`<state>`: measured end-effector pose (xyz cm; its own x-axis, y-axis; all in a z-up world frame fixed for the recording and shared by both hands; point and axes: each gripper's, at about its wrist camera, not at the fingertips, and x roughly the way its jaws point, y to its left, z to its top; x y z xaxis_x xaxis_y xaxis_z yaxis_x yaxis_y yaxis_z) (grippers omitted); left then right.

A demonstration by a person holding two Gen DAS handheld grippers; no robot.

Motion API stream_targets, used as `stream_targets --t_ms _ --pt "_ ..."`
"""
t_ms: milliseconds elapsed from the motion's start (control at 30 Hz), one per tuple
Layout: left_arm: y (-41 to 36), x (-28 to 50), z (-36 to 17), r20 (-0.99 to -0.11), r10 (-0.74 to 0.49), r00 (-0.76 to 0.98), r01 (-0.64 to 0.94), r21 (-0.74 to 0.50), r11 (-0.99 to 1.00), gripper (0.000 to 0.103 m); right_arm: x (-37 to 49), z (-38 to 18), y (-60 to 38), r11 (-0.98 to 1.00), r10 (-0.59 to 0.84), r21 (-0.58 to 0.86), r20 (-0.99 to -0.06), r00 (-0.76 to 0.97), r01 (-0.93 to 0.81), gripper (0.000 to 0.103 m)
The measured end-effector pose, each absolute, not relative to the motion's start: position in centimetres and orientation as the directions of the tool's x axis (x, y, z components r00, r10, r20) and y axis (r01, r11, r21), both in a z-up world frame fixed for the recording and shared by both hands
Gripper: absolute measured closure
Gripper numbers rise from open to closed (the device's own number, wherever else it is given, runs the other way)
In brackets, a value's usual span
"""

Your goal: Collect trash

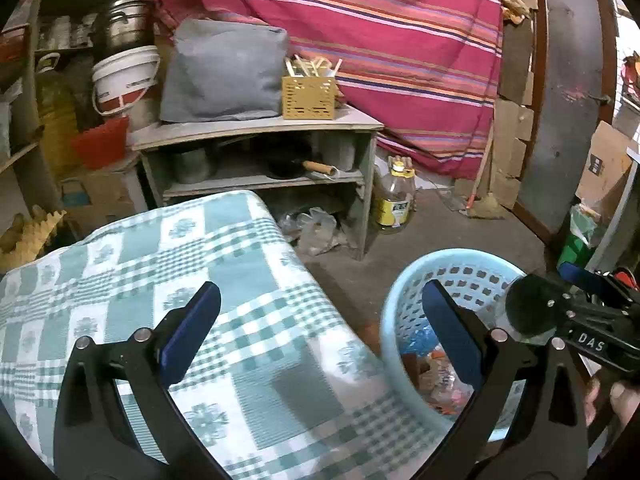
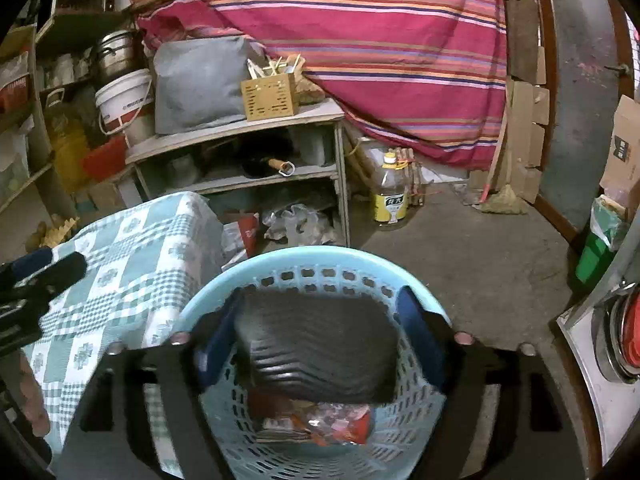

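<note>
Only one text is reading clearly: the white letters "DAS" are standing on a small black plate on the body of the right gripper (image 1: pixel 576 276), seen in the left wrist view. The yellow label on the oil bottle (image 2: pixel 391 196) on the floor is carrying printed characters, but they are too blurred to read. The white bucket (image 2: pixel 125 102) on the shelf is showing a dark printed line and a red band, also not readable.
</note>
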<state>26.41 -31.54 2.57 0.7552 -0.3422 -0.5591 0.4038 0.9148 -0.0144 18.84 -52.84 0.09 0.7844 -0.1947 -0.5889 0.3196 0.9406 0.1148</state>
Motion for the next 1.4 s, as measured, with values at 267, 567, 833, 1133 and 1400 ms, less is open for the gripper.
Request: stream_targets --t_ms 267,567,833,1133,1400 --pt "-28.4 24.1 3.9 -0.526 -0.305 0.794 0.376 0.031 0.926 0.005 19.2 0.6 -51.4 0.938 -0.207 0.113 -0.576 0.791 0.327 0.008" --pt "-23.8 20.2 4.8 -0.519 -0.286 0.805 0.347 0.023 0.937 0.005 16.4 2.1 -48.2 0.952 -0.223 0.068 -0.515 0.827 0.299 0.005" --pt "-19.3 13.4 5.1 -0.458 -0.236 0.857 0.301 0.073 0.951 0.005 11.1 3.6 -43.2 0.968 -0.203 0.046 -0.438 0.876 0.247 0.005" --pt "-13.0 7.1 4.0 -0.434 -0.177 0.883 0.221 0.051 0.974 0.005 3.5 3.5 -36.0 0.979 -0.181 0.019 -0.367 0.912 0.202 0.005" --pt "-8.7 2.4 3.2 -0.393 -0.125 0.911 0.160 0.057 0.986 0.005 -0.2 0.4 -29.4 0.990 -0.114 0.022 -0.446 0.888 0.138 0.005"
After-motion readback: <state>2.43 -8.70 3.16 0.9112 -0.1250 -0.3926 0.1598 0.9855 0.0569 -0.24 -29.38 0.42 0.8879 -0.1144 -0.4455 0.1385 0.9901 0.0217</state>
